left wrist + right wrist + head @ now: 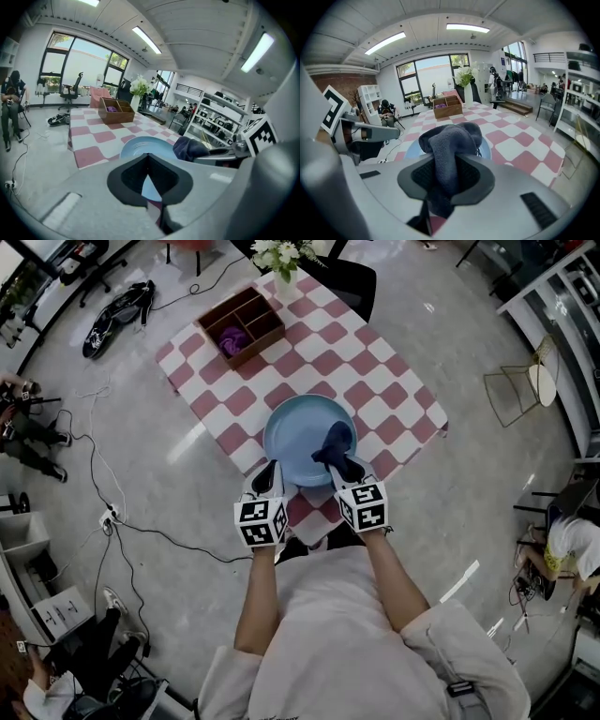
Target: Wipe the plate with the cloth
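A light blue plate (298, 432) lies near the front edge of a pink and white checked table (375, 381). My right gripper (339, 469) is shut on a dark blue cloth (335, 448), which bunches up over the plate's near right part. In the right gripper view the cloth (451, 143) stands up between the jaws, with the plate (408, 151) behind it. My left gripper (267, 476) sits at the plate's near left rim. In the left gripper view its jaws (149, 161) are closed onto the edge of the plate (136, 145), and the cloth (188, 148) shows to the right.
A wooden divided box (241, 324) with a purple item stands at the table's far left. A vase of white flowers (282, 256) and a dark chair (352, 282) are at the far end. Cables (103, 512) trail over the floor to the left.
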Demonstrator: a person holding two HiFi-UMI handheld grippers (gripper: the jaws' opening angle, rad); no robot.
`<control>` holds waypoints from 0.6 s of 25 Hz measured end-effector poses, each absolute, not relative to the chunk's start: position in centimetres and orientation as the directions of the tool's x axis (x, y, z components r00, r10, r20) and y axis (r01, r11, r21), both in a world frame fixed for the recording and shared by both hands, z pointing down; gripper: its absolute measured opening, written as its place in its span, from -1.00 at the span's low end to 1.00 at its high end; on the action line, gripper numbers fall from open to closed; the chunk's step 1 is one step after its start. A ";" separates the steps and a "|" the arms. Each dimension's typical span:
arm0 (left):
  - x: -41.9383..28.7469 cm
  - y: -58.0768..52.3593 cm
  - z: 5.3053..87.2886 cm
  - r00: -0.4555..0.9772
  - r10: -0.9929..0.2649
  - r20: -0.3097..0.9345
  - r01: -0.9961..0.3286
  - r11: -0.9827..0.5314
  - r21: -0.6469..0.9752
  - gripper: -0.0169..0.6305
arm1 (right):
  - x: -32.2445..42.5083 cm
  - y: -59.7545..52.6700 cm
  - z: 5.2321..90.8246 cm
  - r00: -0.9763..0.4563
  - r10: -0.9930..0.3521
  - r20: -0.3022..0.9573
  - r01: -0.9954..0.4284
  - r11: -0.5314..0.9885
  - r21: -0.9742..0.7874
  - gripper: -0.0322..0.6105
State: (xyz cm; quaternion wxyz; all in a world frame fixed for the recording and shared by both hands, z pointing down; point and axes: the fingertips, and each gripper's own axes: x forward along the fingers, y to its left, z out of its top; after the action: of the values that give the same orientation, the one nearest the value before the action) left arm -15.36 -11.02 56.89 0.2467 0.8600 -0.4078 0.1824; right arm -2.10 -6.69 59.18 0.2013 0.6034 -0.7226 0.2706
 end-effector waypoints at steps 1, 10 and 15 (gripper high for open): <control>-15.1 -10.6 56.7 0.615 -0.602 0.509 -0.780 -0.559 0.282 -0.91 | -2.0 -6.2 59.1 -0.175 -0.769 0.615 -0.984 0.116 -0.135 -0.62; -14.8 -7.4 56.0 0.672 -0.551 0.495 -0.728 -0.616 0.302 -0.91 | -2.0 -2.7 58.1 -0.114 -0.798 0.591 -0.989 0.037 -0.141 -0.62; -15.1 -6.5 55.6 0.686 -0.544 0.482 -0.714 -0.630 0.304 -0.91 | -2.4 -1.2 58.1 -0.091 -0.803 0.589 -0.990 0.010 -0.140 -0.63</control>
State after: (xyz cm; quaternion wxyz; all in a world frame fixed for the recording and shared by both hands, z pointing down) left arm -15.08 -6.53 55.56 0.2421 0.8857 -0.3552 0.1753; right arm -2.40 -1.25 58.15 0.1751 0.6509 -0.6888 0.2669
